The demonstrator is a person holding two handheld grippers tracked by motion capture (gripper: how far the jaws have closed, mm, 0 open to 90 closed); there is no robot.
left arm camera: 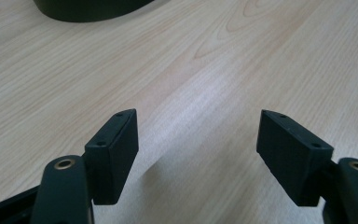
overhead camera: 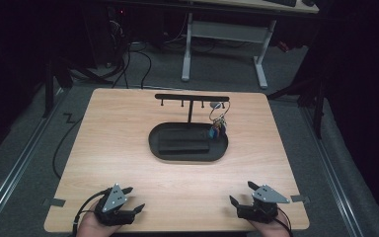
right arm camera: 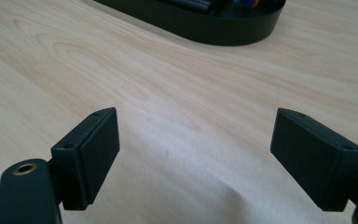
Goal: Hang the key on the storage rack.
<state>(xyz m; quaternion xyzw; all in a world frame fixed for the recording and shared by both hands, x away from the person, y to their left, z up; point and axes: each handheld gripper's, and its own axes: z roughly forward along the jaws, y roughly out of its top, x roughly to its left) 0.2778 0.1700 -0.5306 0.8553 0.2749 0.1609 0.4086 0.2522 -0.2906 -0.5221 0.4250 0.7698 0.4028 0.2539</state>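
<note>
A black oval tray (overhead camera: 154, 144) sits in the middle of the wooden table (overhead camera: 118, 118), and a black T-shaped hook stand (overhead camera: 191, 97) rises from its back. A bunch of keys (overhead camera: 218, 127) with coloured tags hangs from the stand's right end, over the tray's right side. My left gripper (overhead camera: 135, 198) rests at the near left edge of the table, open, with bare wood between its jaws (left arm camera: 198, 135). My right gripper (overhead camera: 241, 192) is at the near right edge, also open and empty (right arm camera: 196, 135). The tray's rim (right arm camera: 214, 30) lies well ahead of it.
Bare wood lies between the grippers and the tray (left arm camera: 88, 11). Small grey tape tabs (overhead camera: 53, 202) mark the table's near corners. Beyond the table stand a white-legged desk (overhead camera: 186, 49) and cables (overhead camera: 143, 64) on the grey floor.
</note>
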